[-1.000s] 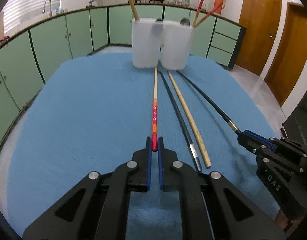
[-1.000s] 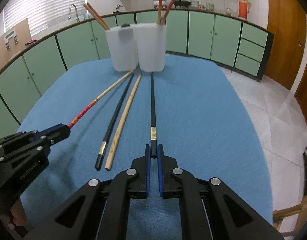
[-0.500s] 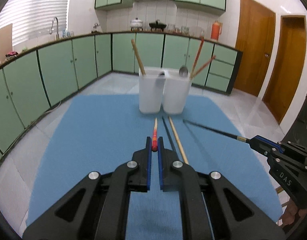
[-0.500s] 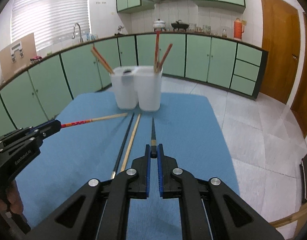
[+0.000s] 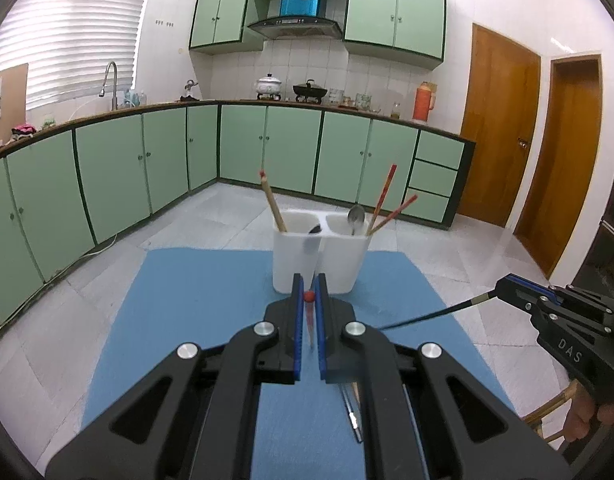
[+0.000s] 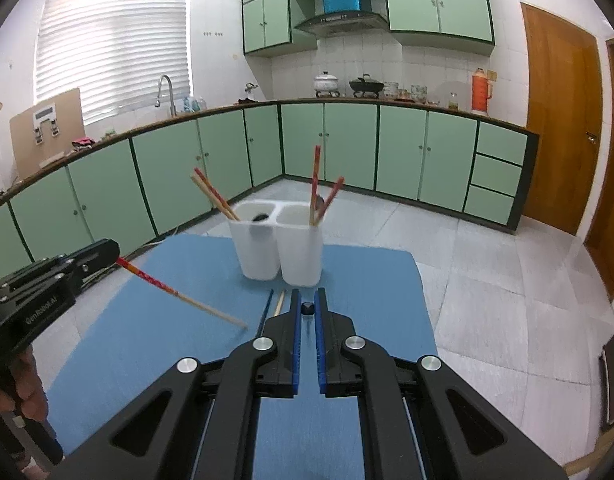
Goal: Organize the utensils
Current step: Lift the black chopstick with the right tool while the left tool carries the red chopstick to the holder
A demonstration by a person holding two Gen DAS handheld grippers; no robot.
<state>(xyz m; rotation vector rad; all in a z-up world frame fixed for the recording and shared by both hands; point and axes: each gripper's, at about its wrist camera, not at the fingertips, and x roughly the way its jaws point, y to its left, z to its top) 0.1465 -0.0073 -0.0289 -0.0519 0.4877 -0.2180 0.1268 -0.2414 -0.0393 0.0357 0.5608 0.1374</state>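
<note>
My left gripper point(image 5: 308, 280) is shut on the red end of a red-and-wood chopstick point(image 6: 179, 296), held in the air and slanting down toward the blue mat point(image 5: 195, 300). My right gripper point(image 6: 307, 294) is shut on the end of a black chopstick point(image 5: 427, 316), also lifted off the mat. Beyond both stands a white two-compartment holder point(image 5: 319, 260) with several chopsticks and a spoon point(image 5: 356, 216) in it. A black chopstick point(image 6: 267, 308) and a wooden chopstick point(image 6: 280, 300) still lie on the mat, partly hidden by the fingers.
The mat covers a table with tiled floor around it. Green cabinets point(image 5: 107, 184) run along the left and back. Brown doors point(image 5: 503, 140) stand at the right. A wooden chair part point(image 5: 547, 416) shows low at the right, and a person's hand point(image 6: 27, 384) holds the left gripper.
Both grippers have risen with their chopsticks, lifting them off the mat. The holder now appears lower and farther off, and the two other chopsticks stay on the mat.
</note>
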